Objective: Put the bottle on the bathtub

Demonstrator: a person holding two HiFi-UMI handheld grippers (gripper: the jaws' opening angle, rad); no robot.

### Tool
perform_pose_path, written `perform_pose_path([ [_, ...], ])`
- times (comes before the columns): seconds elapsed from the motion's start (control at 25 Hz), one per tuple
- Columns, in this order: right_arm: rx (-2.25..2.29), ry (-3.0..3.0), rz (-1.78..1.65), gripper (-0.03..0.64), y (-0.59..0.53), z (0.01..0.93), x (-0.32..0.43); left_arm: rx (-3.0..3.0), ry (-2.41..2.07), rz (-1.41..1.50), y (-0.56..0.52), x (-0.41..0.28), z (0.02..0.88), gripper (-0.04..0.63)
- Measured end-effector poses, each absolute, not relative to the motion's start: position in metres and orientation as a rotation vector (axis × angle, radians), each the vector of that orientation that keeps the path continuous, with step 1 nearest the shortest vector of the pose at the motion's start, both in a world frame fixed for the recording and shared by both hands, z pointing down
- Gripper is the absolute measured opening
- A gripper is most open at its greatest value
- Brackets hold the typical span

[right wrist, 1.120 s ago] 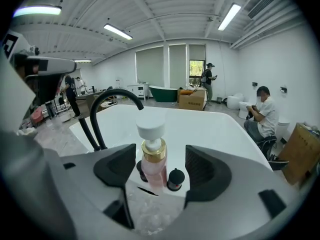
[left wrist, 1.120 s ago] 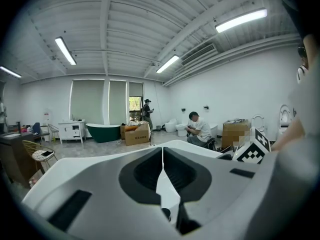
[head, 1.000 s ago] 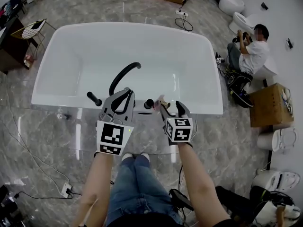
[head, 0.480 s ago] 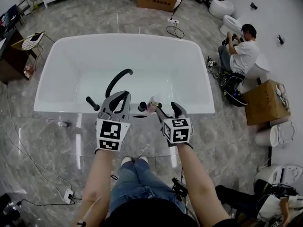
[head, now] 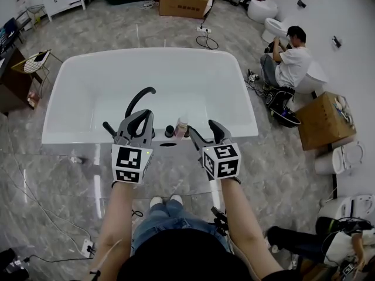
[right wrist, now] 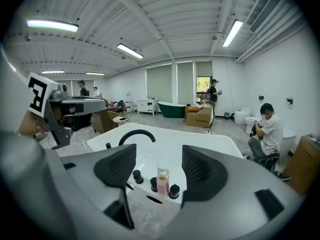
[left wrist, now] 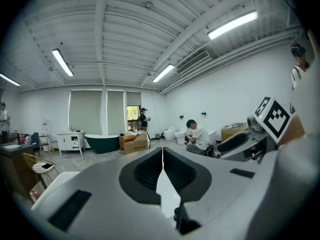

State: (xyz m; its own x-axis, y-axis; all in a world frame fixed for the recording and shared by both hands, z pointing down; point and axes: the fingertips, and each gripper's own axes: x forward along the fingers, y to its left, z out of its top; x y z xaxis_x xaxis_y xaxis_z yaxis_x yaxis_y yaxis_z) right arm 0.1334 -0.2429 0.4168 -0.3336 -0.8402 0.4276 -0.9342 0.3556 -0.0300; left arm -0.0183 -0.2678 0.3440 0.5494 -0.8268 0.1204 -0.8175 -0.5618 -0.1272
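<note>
Standing at the near side of the white bathtub (head: pixel 76 134), you have both forearms stretched forward and roughly parallel. Your left forearm (head: pixel 117 227) and right forearm (head: pixel 246 233) are bare, and the marker cubes face up at you.

Your left gripper (head: pixel 142 117) is at the near rim, just near of the base of the black curved faucet (head: pixel 136 101). Its tongs are pressed together with nothing between them, the two pads meeting in a thin seam in the left gripper view (left wrist: pixel 162 156).

Your right gripper (head: pixel 203 129) sits level with it, a little to the right. Its tongs are spread wide and hold nothing (right wrist: pixel 159 159).

The bottle (head: pixel 181 126) stands upright on the tub's near rim, between your two grippers and just left of the right one's left jaw. In the right gripper view the bottle (right wrist: pixel 162 181) shows pink contents and a pale cap. It sits beyond the gap of the open tongs, clear of both pads, with small black knobs (right wrist: pixel 173 190) close on either side of it.
</note>
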Motion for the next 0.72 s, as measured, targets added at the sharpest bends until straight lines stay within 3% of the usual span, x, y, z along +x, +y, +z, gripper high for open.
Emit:
perform_pose_path([
  [0.16,1.616,-2.328,0.352,0.290,-0.227,0.387,0.137,-2.686,1.453,-0.213,-0.260,-0.019,0.329,0.008],
  [0.4,1.692,-2.340,0.202,0.210,-0.212,0.345,0.145,-2.646,1.444,-0.099,-0.249,-0.016,0.296,0.008],
  [0.48,1.722,-2.352,0.143,0.171,-0.209,0.329,0.148,-2.635,1.430,-0.070,-0.246,-0.014,0.286,0.008],
  [0.6,1.785,-2.353,0.028,0.052,-0.204,0.306,0.154,-2.619,1.398,-0.040,-0.242,-0.012,0.272,0.008],
  [0.72,1.828,-2.369,-0.036,0.015,-0.200,0.286,0.161,-2.595,1.376,-0.013,-0.238,-0.009,0.259,0.008],
])
